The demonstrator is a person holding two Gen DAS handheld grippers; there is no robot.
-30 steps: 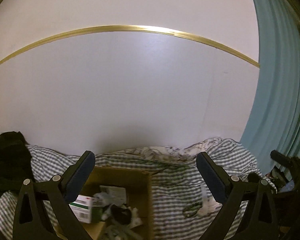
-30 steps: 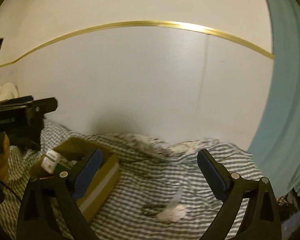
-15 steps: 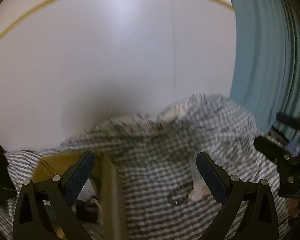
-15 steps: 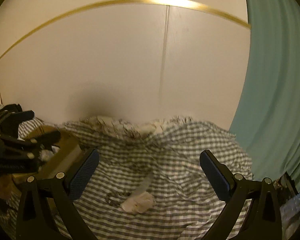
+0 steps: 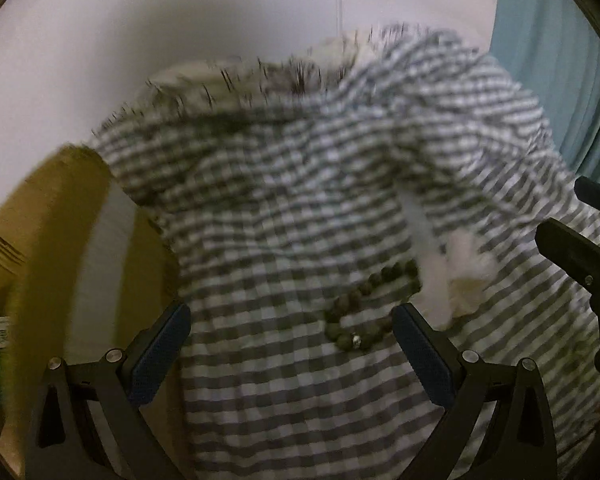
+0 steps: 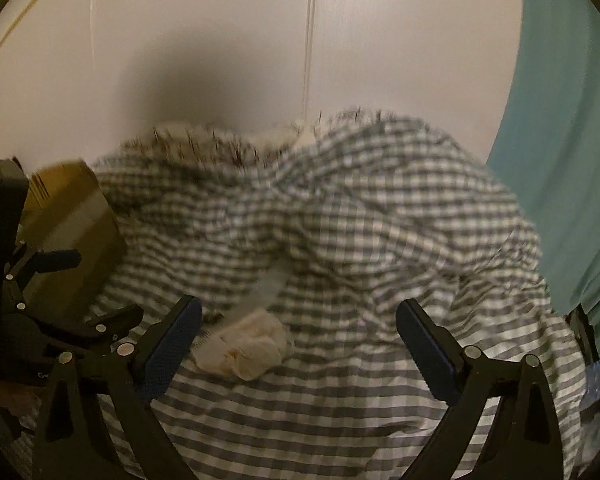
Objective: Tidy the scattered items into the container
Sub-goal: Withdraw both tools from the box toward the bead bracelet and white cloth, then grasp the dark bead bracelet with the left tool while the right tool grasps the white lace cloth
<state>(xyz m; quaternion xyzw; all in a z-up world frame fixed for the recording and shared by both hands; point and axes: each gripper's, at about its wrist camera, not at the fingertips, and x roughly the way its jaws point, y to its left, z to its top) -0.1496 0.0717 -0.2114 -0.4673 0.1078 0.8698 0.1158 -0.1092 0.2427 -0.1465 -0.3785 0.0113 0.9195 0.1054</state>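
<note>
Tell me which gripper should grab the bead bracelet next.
Left, probably. In its wrist view the bead bracelet lies just ahead of the open left gripper, toward its right jaw. The right gripper, also open, faces the crumpled tissue instead; the bracelet barely shows there.

Dim warm light, heavy motion blur, dark fisheye corners, wall shadow.

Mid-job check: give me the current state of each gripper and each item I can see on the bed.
left gripper: open, empty, over the bedsheet.
right gripper: open, empty.
bead bracelet: loose on the checked sheet, not yet boxed.
crumpled tissue: loose on the sheet beside the bracelet.
cardboard box: open on the bed.
</note>
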